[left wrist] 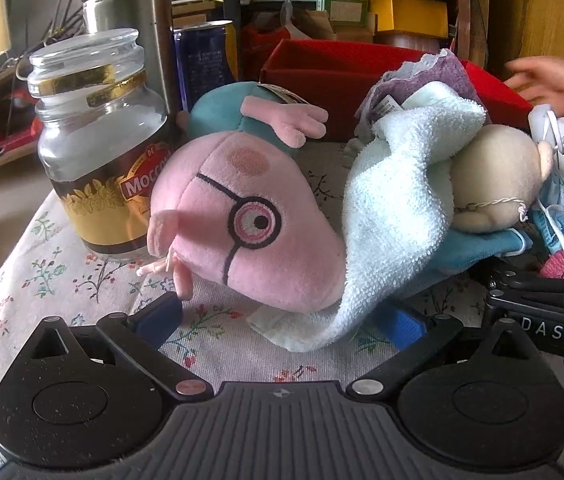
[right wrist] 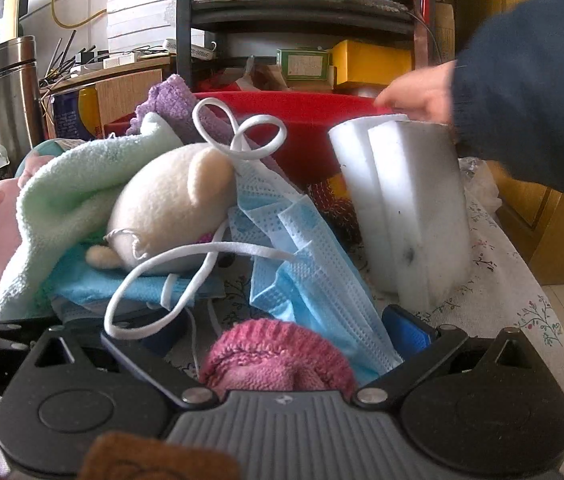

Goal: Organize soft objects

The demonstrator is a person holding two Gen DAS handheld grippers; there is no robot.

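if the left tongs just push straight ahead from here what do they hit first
Most likely the pink pig plush, lying on its side right ahead of the open left tongs. The pale green towel's lower corner droops toward the right finger and may brush it at about the same time; depth is hard to judge.

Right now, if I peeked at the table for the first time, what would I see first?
Probably the pink pig toy with round glasses, lying on its side in the middle of the flowery tablecloth, right beside a coffee jar. Next, the pale green towel draped over a cream stuffed toy, with blue face masks tangled beside it and a red box behind.
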